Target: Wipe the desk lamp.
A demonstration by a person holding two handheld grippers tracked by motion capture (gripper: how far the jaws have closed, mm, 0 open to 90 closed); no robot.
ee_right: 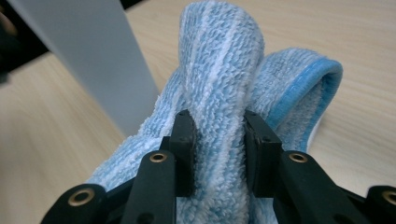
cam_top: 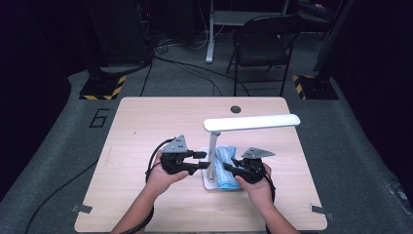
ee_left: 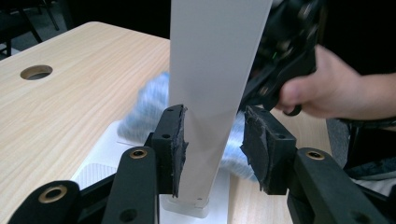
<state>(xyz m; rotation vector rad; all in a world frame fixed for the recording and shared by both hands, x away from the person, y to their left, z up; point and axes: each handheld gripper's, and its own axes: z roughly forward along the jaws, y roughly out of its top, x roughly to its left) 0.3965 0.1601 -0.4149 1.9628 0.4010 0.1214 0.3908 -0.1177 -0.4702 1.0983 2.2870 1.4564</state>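
Blue terry cloth (ee_right: 219, 70), frame centre, pinched by right gripper (ee_right: 218, 140) against white lamp post (ee_left: 210, 84); left gripper (ee_left: 215, 149) spread astride post, one pad touching; wiping underway, unfinished.

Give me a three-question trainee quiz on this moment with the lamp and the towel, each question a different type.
1. True or false: the right tool is clamped on the blue towel.
2. What stands between the jaws of the left tool? A) the lamp's white post B) a chair leg C) a cable
3. In a few words: where does the towel lie relative to the lamp base?

Key: 1 true. 2 A. 3 on the base, right beside the foot of the post.
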